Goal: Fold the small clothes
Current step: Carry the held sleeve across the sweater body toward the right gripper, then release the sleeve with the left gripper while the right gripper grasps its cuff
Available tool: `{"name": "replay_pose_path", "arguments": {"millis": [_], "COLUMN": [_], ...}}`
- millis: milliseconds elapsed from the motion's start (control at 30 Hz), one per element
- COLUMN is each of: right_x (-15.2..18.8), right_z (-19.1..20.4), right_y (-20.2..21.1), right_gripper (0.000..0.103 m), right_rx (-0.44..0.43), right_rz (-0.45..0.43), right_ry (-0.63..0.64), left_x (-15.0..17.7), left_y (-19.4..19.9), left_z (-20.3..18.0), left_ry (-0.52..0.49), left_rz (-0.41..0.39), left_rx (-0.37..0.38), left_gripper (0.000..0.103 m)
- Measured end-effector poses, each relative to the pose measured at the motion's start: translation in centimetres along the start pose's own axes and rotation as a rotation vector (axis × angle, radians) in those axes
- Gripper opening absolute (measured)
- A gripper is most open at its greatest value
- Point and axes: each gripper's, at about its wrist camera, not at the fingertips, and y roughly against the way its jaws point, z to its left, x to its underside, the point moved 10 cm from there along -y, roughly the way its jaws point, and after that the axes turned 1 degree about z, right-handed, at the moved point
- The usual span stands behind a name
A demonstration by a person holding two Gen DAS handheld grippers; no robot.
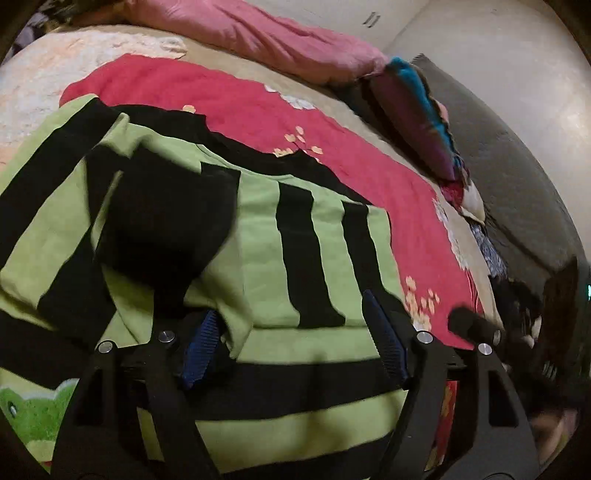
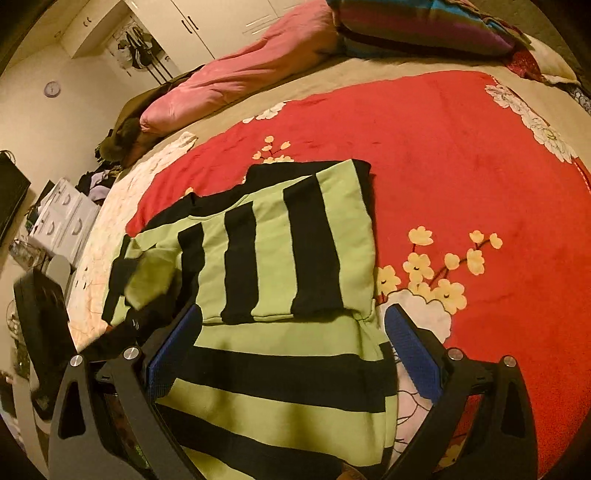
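Garment: green-and-black striped sweater (image 2: pixel 280 258) lies flat on the red flowered blanket (image 2: pixel 461 155) covering the bed; the upper part is already doubled over the lower, so stripes run two ways.
Fold state: judged partway. A sleeve (image 1: pixel 55 173) is laid across the body on one side; a cuffed end (image 2: pixel 147 277) is blurred at the far edge in the right wrist view.
Left hand-held gripper (image 1: pixel 291 339): jaws spread, nothing clamped. Blue pads (image 1: pixel 201 350) sit just over the cloth; a green fold bulges up between them, but they do not press on it.
Right hand-held gripper (image 2: pixel 291 350): jaws spread wide, straddling the folded edge where the two layers meet. Pads clear of the fabric, as far as I can see.
Position: sweater directly under and ahead of both tools; its near hem runs below the fingers and out of view.
Next step, advice: take the near edge through both layers at matching corners, lift evenly, carry it over so the stripes line up, then smooth.
Risk: catching one layer only would drag the fold open; the blanket beneath could get pinched too.
Background: pink quilt (image 2: pixel 240 74) and a striped pillow (image 2: pixel 424 26) well away at the head of the bed.
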Motion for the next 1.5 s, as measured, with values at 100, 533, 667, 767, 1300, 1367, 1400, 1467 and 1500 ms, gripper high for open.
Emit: {"name": "replay_pose_path", "arguments": {"millis": [100,533,667,767,1300,1367,1400,1467,1500], "right_x": [0.3,2.1,2.0,1.1,-1.5,-1.4,-1.3,-0.9,-0.6], "right_z": [0.8,10.8,14.0,15.9,13.1,13.6,13.7,13.3,13.1], "right_y": [-0.1,-2.3,-3.1,-3.4,-7.2,-7.9,-8.4,-9.6,-10.0], "right_gripper": [0.099,0.099,0.098,0.088,0.066,0.063,0.058,0.041,0.023], "right_rx": [-0.008,-0.039,-0.041,-0.05,-0.121,-0.134,-0.137,-0.141,-0.162], "right_rz": [0.004,0.022,-0.009,-0.038,0.087,0.097,0.111,0.153,0.179], "right_ry": [0.024,0.307,0.414,0.51,0.626,0.65,0.656,0.65,0.634], "left_x": [-1.4,-5.9,-5.9,-5.8,-4.6,-4.5,-4.4,-4.3,-4.2], "left_y": [2.9,9.6,9.3,9.4,6.0,5.9,5.7,5.5,5.5], "left_z": [0.8,7.9,11.4,12.3,12.2,12.3,12.3,12.3,12.2], "left_ry": [-0.006,0.062,0.159,0.174,0.153,0.152,0.15,0.148,0.149], "left_rz": [-0.094,-0.397,-0.372,-0.367,-0.239,-0.233,-0.227,-0.217,-0.213], "left_rx": [0.022,-0.124,-0.197,-0.206,-0.209,-0.212,-0.214,-0.211,-0.209], "left_gripper": [0.066,0.071,0.071,0.071,0.071,0.071,0.071,0.071,0.071]}}
